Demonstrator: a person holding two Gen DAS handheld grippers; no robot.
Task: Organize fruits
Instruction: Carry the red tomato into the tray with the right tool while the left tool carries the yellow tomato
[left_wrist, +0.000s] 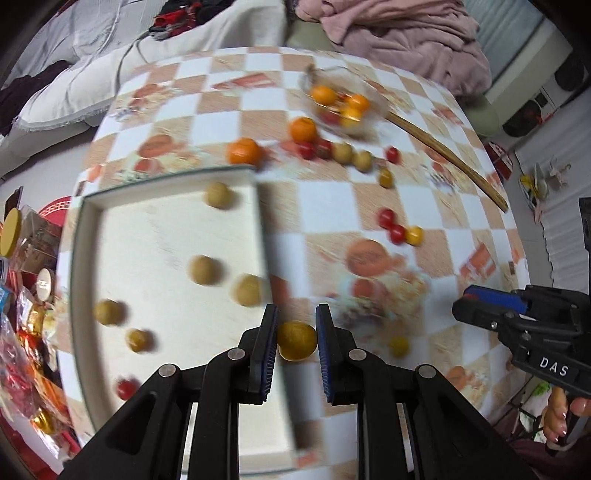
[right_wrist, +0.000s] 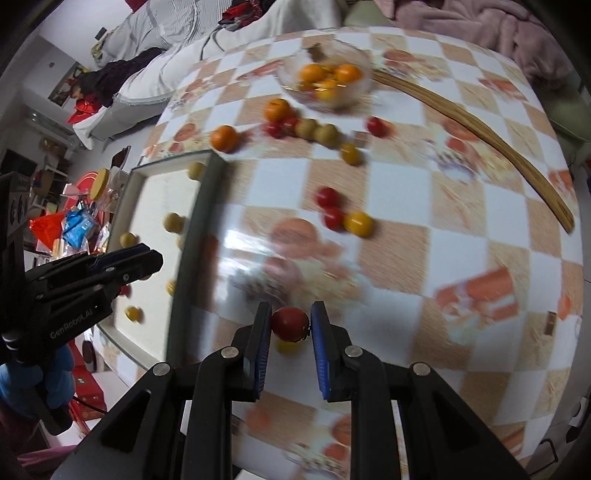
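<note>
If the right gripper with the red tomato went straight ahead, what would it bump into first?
Probably the two red tomatoes and the yellow one clustered ahead of the right gripper; depth is hard to judge.

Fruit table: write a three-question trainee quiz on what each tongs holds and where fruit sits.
1. True or false: the left tongs grip a yellow fruit.
2. What do the right tongs hold: A) orange B) red tomato C) nothing?
3. Fill in: the tan round fruits lie in the white ____.

Key: 1 true; 2 B; 3 tray. The bowl holds oranges.
</note>
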